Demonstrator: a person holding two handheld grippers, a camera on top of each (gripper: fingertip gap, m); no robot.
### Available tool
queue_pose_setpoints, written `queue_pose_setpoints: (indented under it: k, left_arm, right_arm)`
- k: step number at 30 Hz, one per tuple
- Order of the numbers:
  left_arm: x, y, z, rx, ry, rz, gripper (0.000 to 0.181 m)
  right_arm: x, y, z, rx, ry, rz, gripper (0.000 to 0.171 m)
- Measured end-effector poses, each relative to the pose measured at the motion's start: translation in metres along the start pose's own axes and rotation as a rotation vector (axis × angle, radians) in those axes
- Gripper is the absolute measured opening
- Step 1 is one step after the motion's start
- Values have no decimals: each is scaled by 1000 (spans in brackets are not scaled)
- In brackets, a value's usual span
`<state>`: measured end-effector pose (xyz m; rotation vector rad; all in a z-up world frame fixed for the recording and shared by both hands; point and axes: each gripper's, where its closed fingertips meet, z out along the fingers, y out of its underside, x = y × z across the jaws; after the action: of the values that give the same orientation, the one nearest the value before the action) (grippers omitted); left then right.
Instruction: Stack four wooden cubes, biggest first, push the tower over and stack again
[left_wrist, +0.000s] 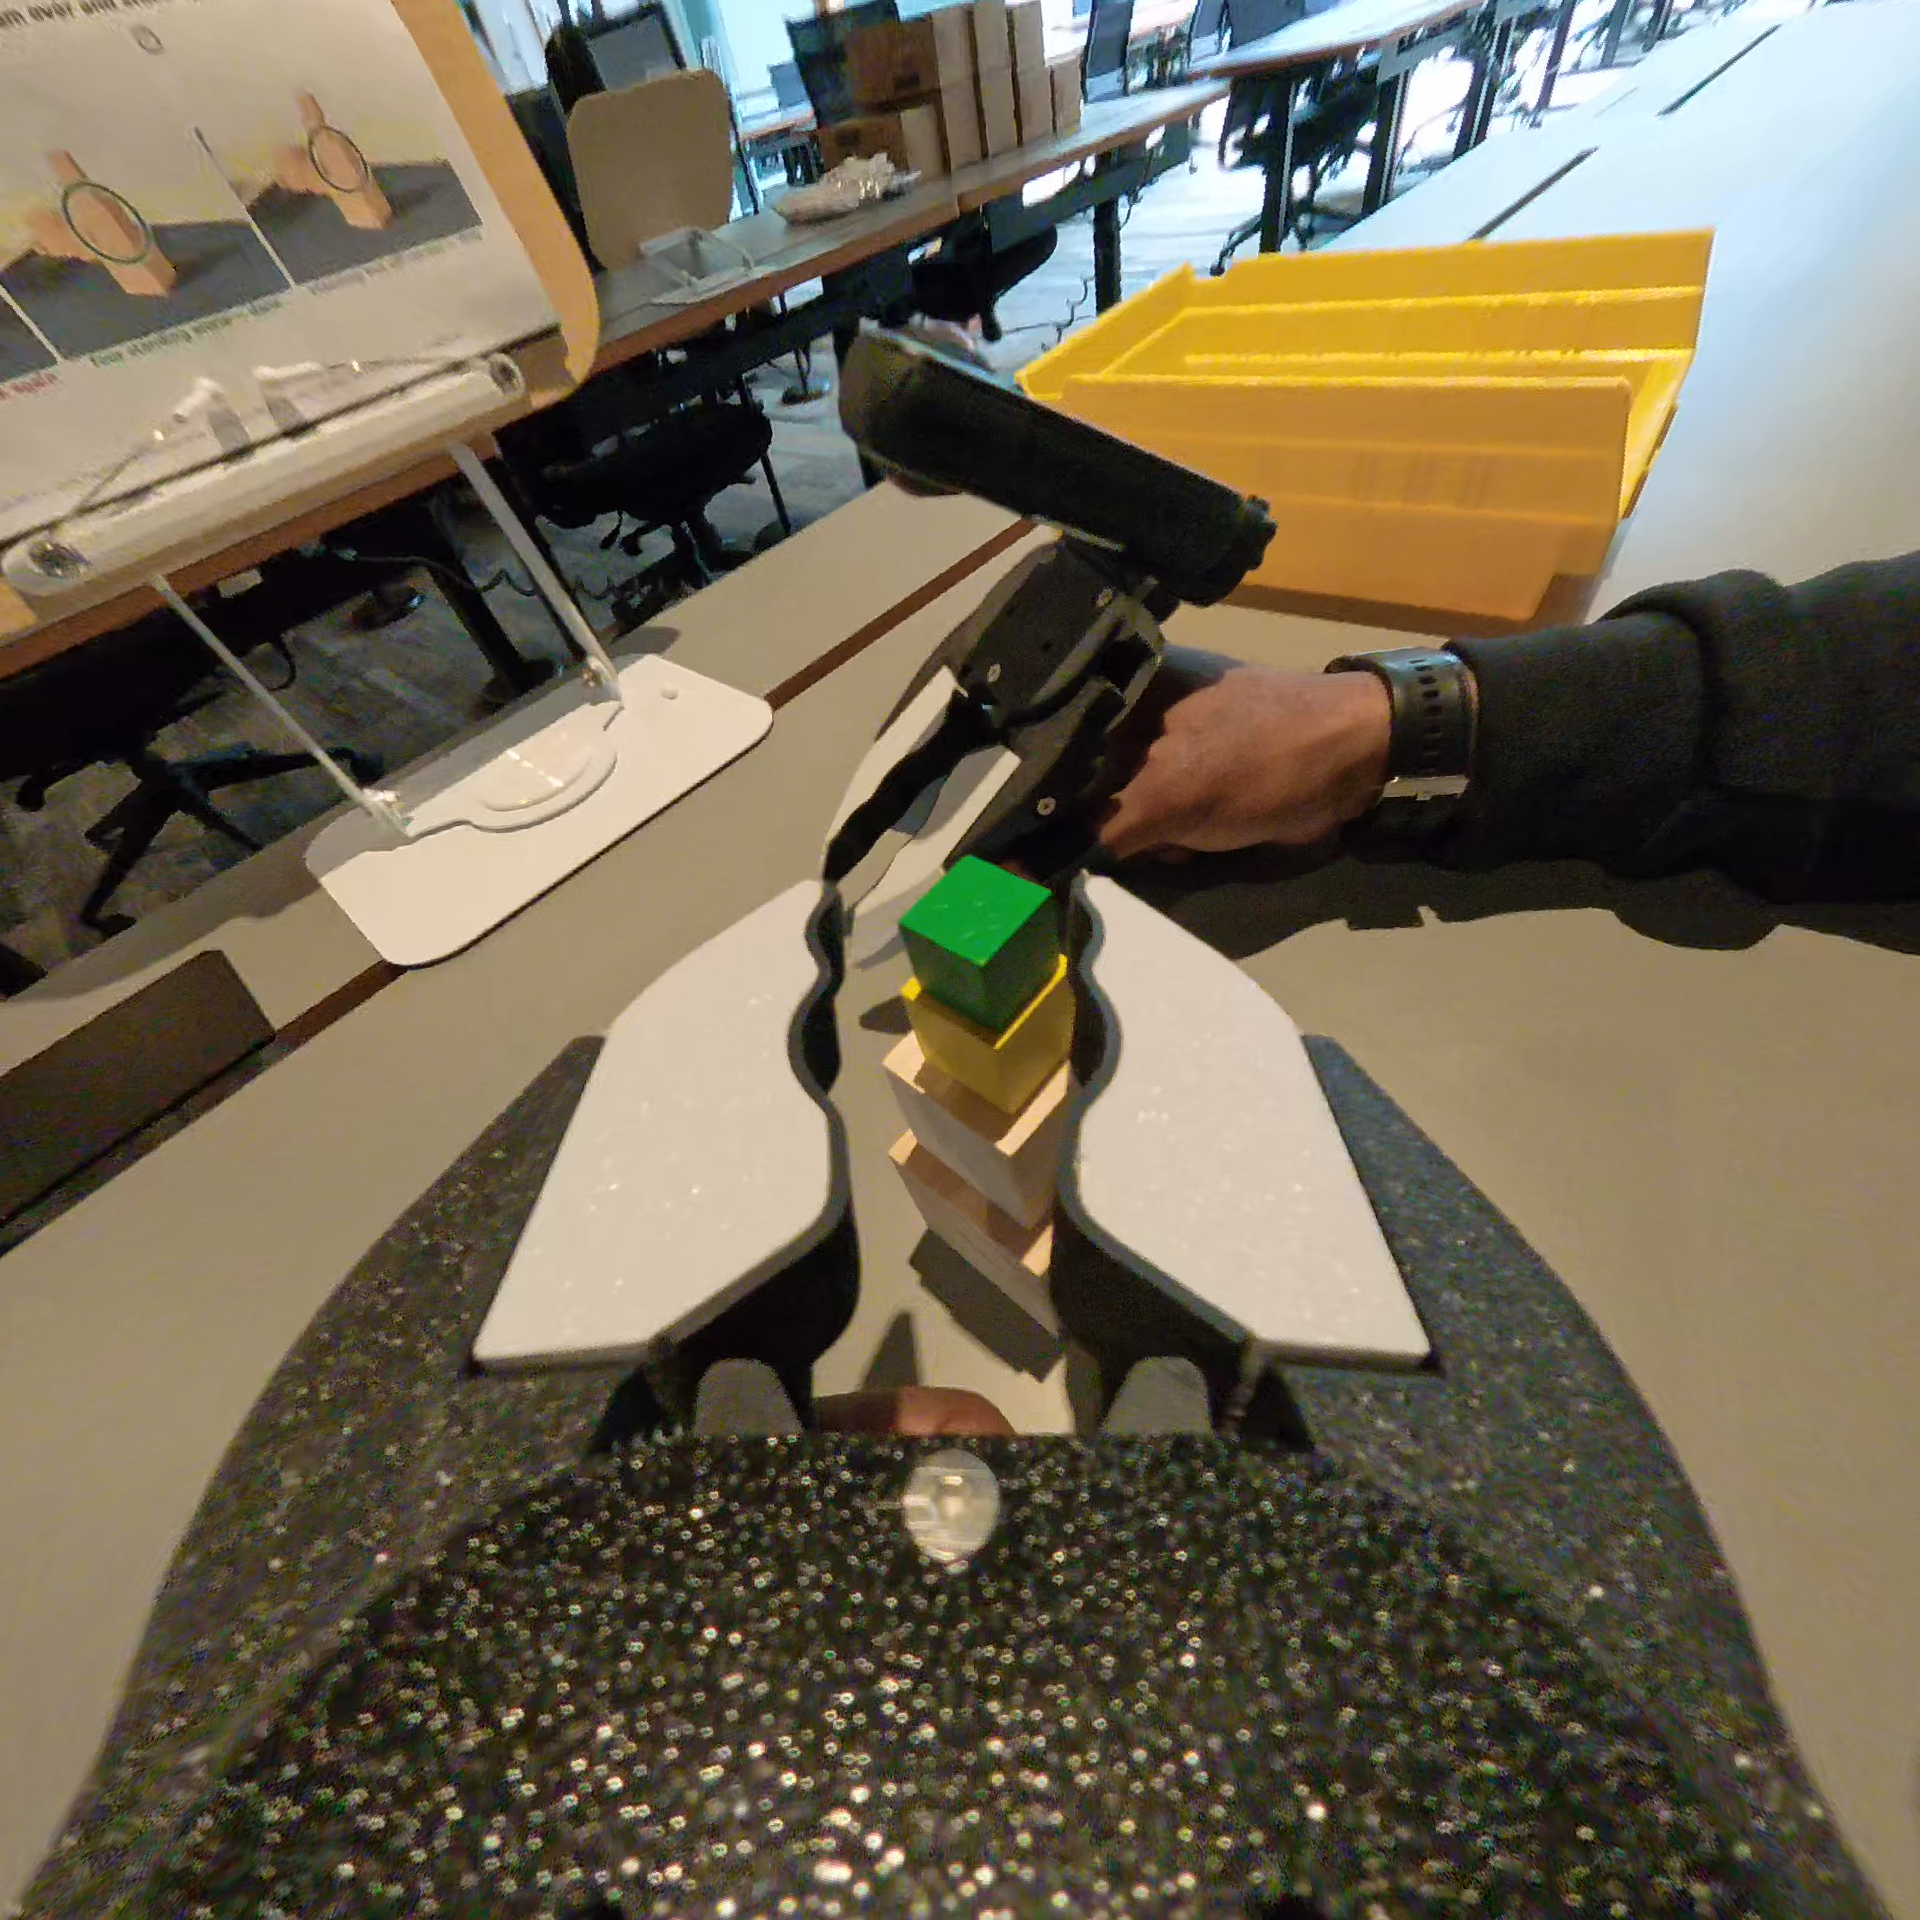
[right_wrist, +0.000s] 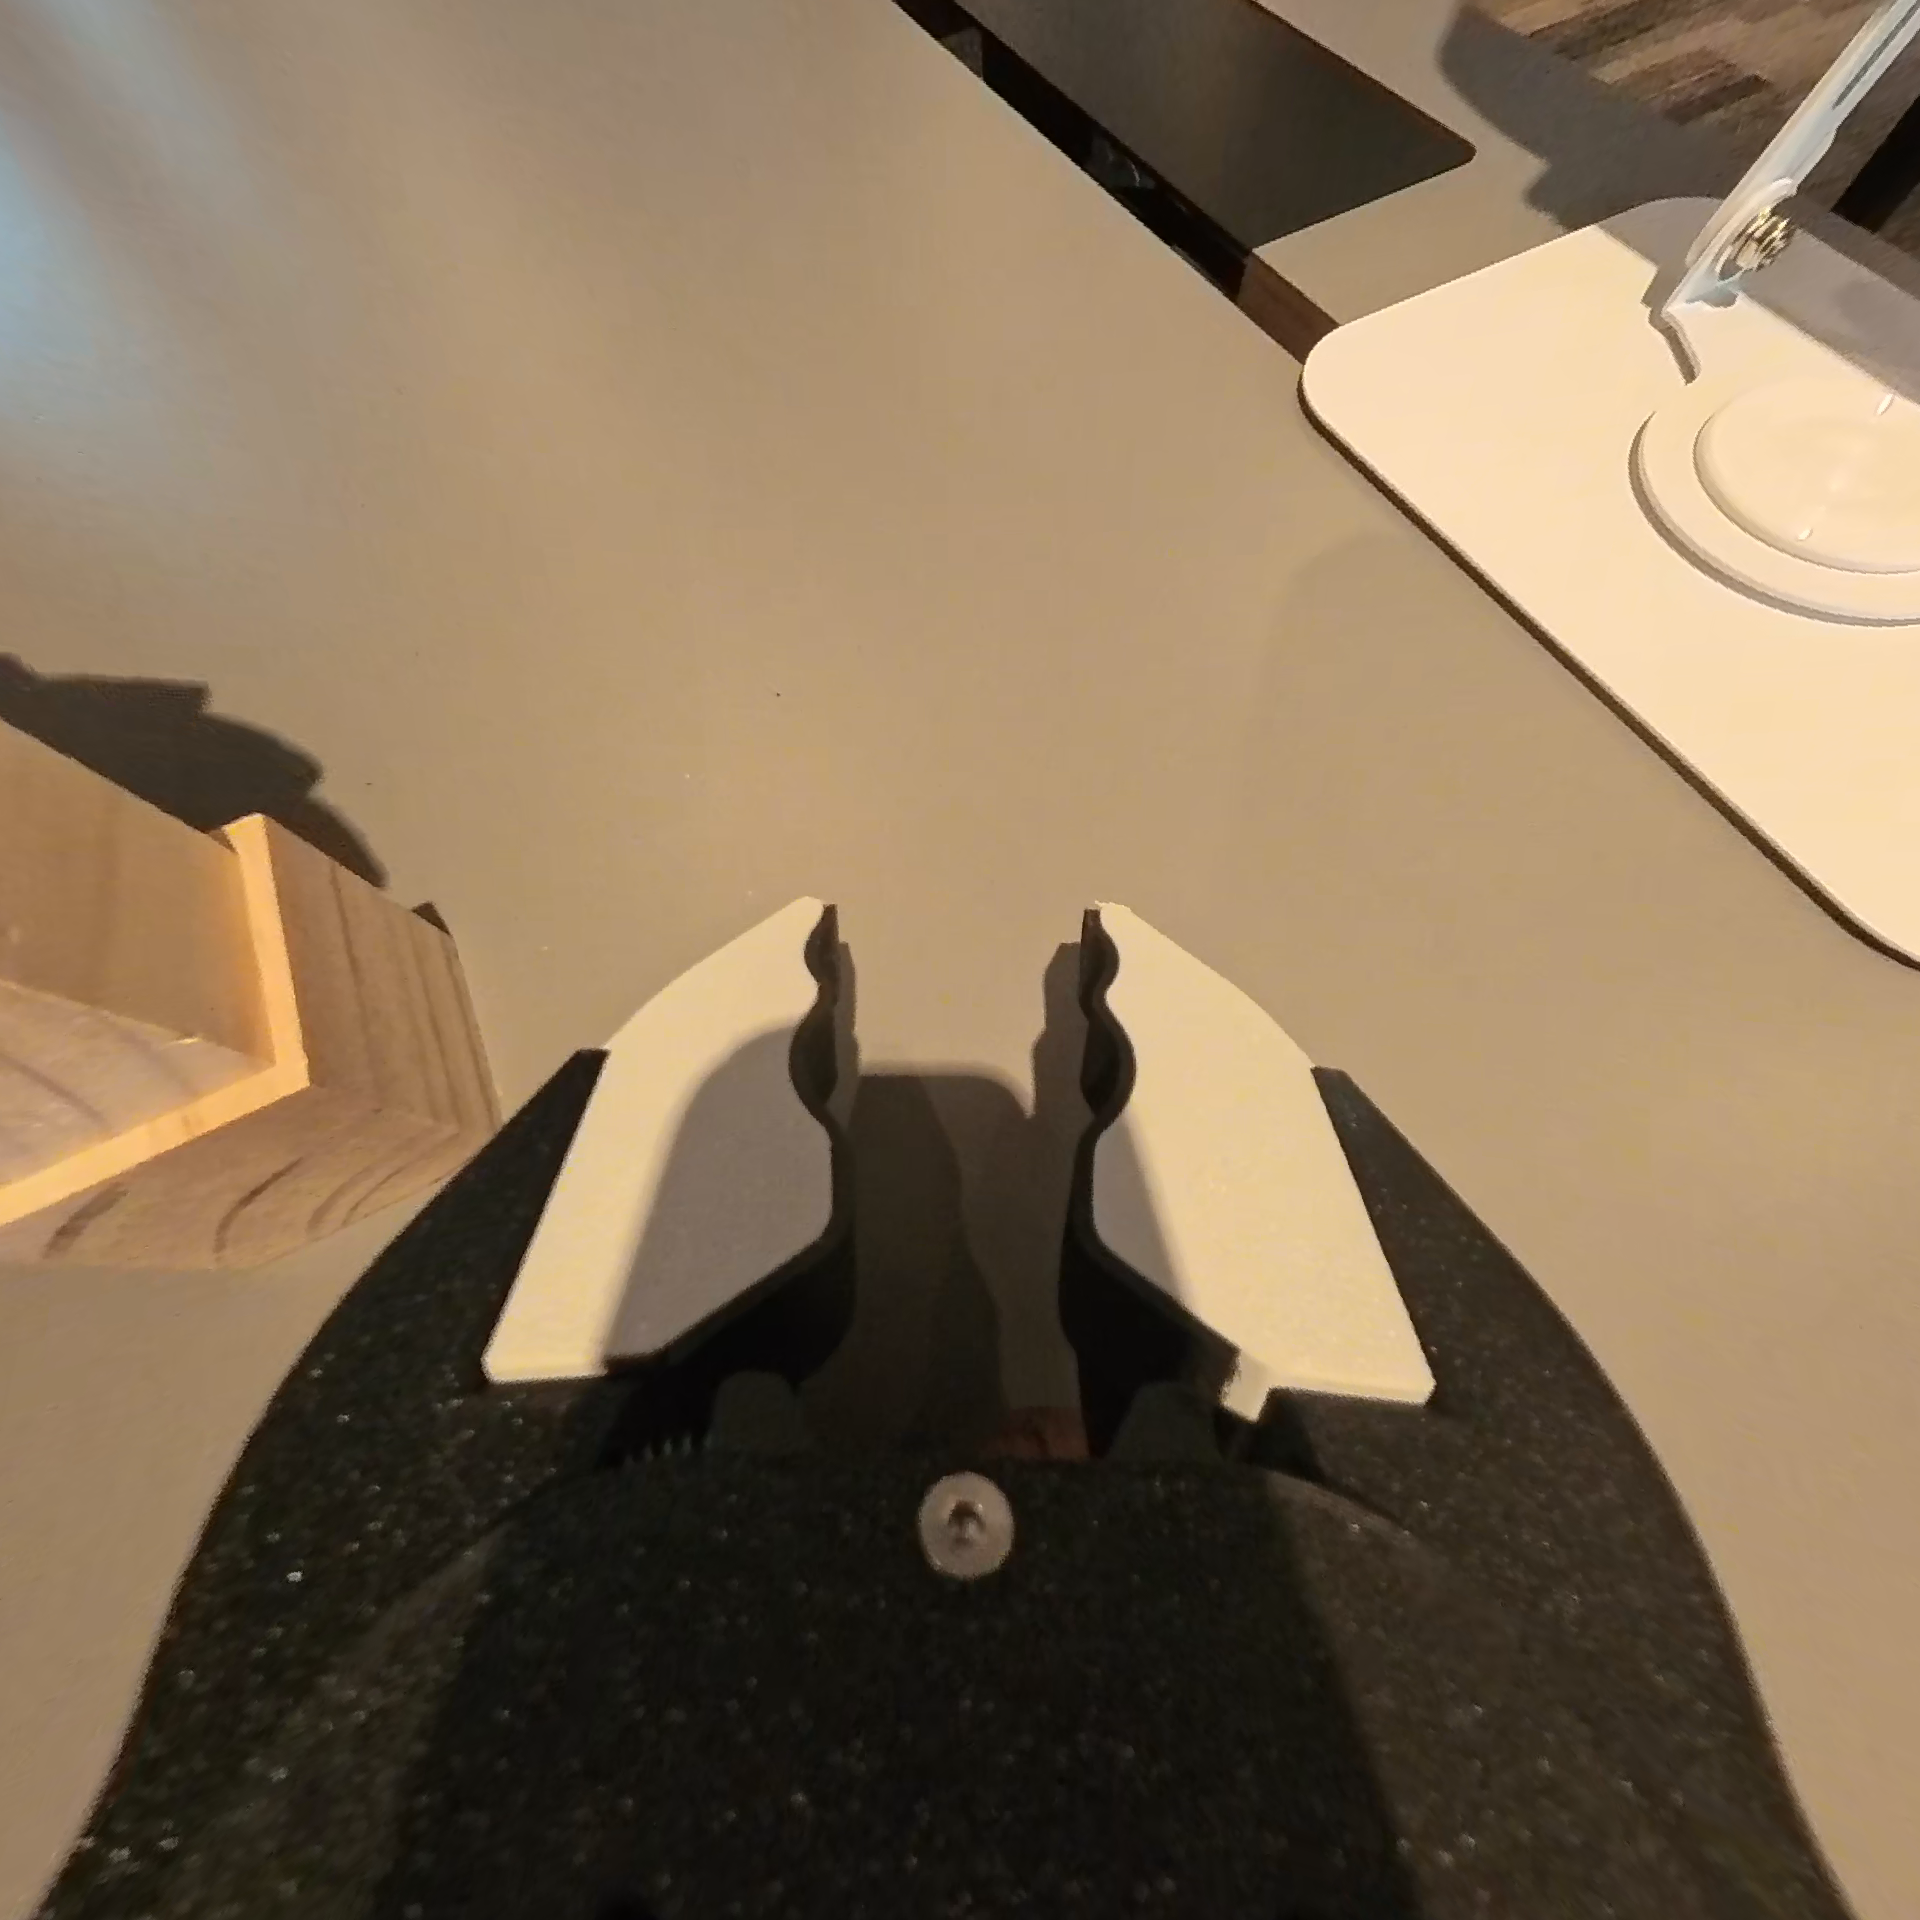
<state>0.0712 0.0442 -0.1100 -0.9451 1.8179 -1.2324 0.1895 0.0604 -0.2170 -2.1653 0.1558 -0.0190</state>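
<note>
Seen from the left wrist, the left tool (left_wrist: 951, 925) hangs with its jaws parted and empty, framing a four-cube tower on the grey desk (left_wrist: 1558, 1195) — two plain wooden cubes (left_wrist: 982, 1174) at the bottom, a yellow cube (left_wrist: 1003, 1049) on them, a green cube (left_wrist: 977, 940) on top. Just beyond, the right tool (right_wrist: 956, 935), held by a hand (left_wrist: 1236, 769), is open and grips nothing — the plain cubes sit at its left. Farther back stand a white stand base (left_wrist: 540, 800) and yellow bins (left_wrist: 1382, 416).

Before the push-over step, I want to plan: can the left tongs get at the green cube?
Probably yes: the left tongs are open and aimed at the tower, with the green cube between their tips; nothing blocks the way.
</note>
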Motion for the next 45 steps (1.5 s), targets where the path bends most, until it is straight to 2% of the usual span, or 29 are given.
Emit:
queue_pose_setpoints:
  k: [5,7,9,11,15,20,23,28,41,45]
  left_arm:
    - [-22,-17,-15,136,-3,-9,39]
    - [-30,-18,-22,181,30,-20,25]
    - [-30,-16,-30,218,129,-23,0]
    - [-27,-16,-39,261,237,1,0]
    - [7,7,-53,199,524,151,0]
    - [61,26,-43,132,694,191,0]
    - [78,38,-25,69,663,188,0]
    - [78,46,-7,27,565,149,0]
    - [72,55,0,-47,480,179,0]
    - [31,58,10,-102,249,109,0]
  right_arm:
    - [0,0,0,4,-6,4,44]
    - [0,-1,-1,7,-8,7,44]
    - [0,-1,-1,9,-11,10,45]
    - [0,-1,-1,12,-13,12,45]
    - [0,-1,-1,12,-15,13,45]
    - [0,-1,-1,11,-19,17,45]
    - [0,-1,-1,13,-22,21,44]
    - [0,-1,-1,14,-23,21,45]
    - [0,-1,-1,11,-25,22,45]
    - [0,-1,-1,9,-24,19,44]
